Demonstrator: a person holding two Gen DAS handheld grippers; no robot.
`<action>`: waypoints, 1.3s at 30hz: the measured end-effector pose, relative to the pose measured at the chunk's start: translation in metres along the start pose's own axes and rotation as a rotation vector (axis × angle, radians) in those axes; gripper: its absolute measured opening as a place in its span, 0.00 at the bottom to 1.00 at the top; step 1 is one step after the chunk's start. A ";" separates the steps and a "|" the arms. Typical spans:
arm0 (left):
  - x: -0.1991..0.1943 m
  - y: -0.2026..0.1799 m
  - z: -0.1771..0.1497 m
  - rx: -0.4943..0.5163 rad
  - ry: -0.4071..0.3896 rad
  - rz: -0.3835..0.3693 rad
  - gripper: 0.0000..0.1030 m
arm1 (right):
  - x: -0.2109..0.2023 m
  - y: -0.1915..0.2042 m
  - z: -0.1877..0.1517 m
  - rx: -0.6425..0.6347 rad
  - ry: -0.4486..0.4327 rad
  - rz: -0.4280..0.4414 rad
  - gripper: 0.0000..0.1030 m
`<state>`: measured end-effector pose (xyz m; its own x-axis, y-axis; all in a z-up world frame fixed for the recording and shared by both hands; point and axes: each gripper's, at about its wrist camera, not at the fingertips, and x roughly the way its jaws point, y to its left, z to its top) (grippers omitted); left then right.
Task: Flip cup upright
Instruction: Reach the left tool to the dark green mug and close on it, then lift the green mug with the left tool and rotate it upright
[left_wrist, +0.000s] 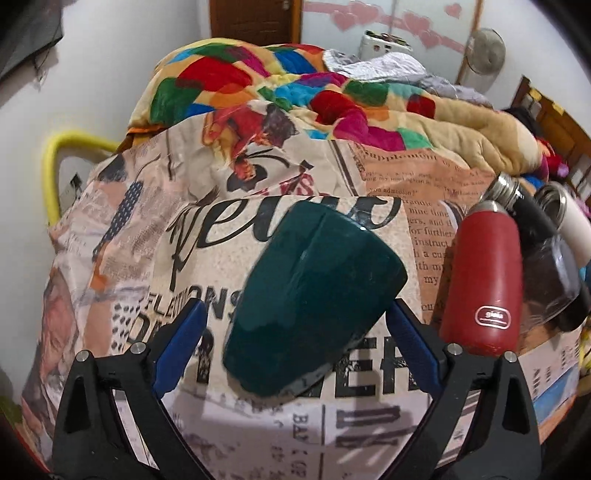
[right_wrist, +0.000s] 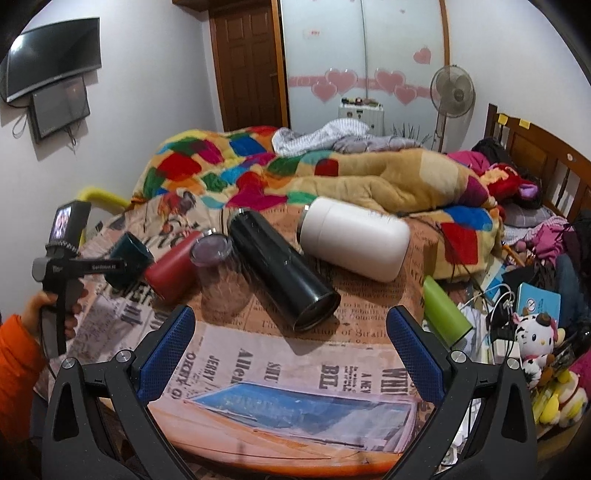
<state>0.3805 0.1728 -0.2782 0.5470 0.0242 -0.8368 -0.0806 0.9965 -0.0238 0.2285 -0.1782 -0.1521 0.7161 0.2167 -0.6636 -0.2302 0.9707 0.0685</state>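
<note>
- Two grippers in view, each with blue-padded black fingers, over a table covered by a newspaper-print cloth (right_wrist: 343, 365).
- Left gripper (left_wrist: 297, 326): jaws spread wide on either side of the dark green cup (left_wrist: 314, 291). Right pad close against the cup's side near its rim end; left pad apart from it. Not clenched; whether either pad actually touches cannot be told.
- Dark green cup: lying tilted on its side on the cloth, base pointing away from the left wrist camera, wider rim end nearest the fingers. Not upright.
- Same cup seen from the right wrist view (right_wrist: 129, 258) at far left of the table, partly hidden behind the left gripper's body.
- Right gripper (right_wrist: 290, 349): jaws released, wide apart, nothing between them; held above bare cloth, well apart from the cup.
- Red bottle (left_wrist: 480, 280) lying on its side just beside the cup, on the cup's right.
- Clear glass tumbler (right_wrist: 221, 273) lying next to the red bottle, then a black flask (right_wrist: 284, 269) and a white flask (right_wrist: 354, 238), all on their sides.
- Green cylinder (right_wrist: 445, 314) at the table's right edge.
- Left hand (right_wrist: 55, 314), orange sleeve, gripping the left tool's handle.
- Patchwork blanket (right_wrist: 236, 166) heaped on the bed behind the table.
</note>
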 end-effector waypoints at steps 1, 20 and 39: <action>0.003 -0.003 0.000 0.019 0.001 0.006 0.93 | 0.004 0.000 0.000 -0.002 0.005 -0.003 1.00; 0.008 -0.012 -0.016 0.078 -0.005 0.026 0.67 | 0.019 -0.007 -0.013 0.013 0.058 -0.017 1.00; -0.002 -0.009 -0.027 0.083 0.028 -0.009 0.68 | -0.005 0.009 -0.007 -0.057 0.002 -0.025 1.00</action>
<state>0.3576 0.1618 -0.2915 0.5239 0.0144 -0.8516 -0.0064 0.9999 0.0130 0.2185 -0.1711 -0.1534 0.7205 0.1925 -0.6662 -0.2497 0.9683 0.0098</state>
